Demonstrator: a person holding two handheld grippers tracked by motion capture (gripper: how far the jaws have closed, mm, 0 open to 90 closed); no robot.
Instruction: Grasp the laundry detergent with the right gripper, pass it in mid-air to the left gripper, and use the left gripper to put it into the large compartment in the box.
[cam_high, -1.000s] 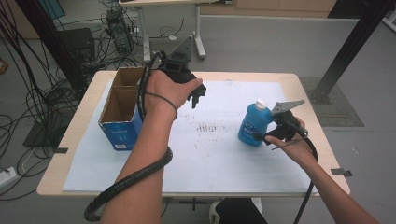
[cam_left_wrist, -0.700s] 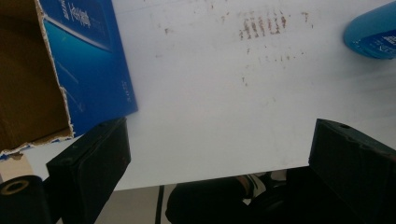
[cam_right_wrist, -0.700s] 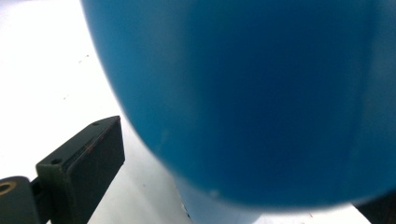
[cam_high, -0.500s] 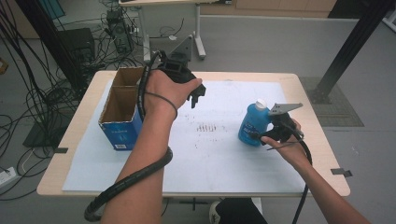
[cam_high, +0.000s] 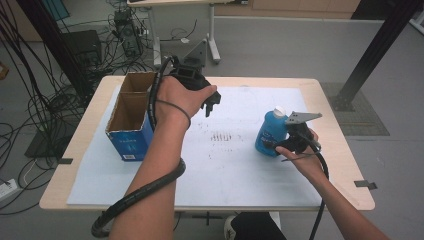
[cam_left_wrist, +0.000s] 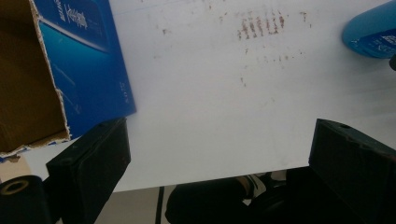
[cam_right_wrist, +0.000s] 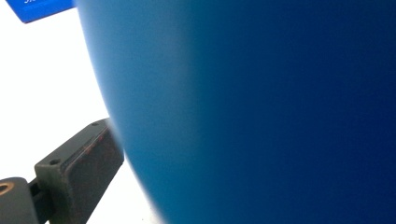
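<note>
At the near right of the table (cam_high: 345, 195), the right gripper (cam_high: 280, 145) is pressing in on the blue bottle (cam_high: 269, 131), which is standing upright on the white sheet (cam_high: 235, 165) with its white cap up. In the right gripper view the bottle's blue wall is lying against the one visible jaw, so the jaws are closing around the bottle; whether they grip it firmly I cannot tell. Compared with a moment ago, the right hand is sitting slightly nearer and tighter against the bottle, which is staying in place. Farther off at the left, the left gripper (cam_high: 212, 104) is hovering unmoved, jaws wide and empty, beside the open cardboard box (cam_high: 127, 135).
</note>
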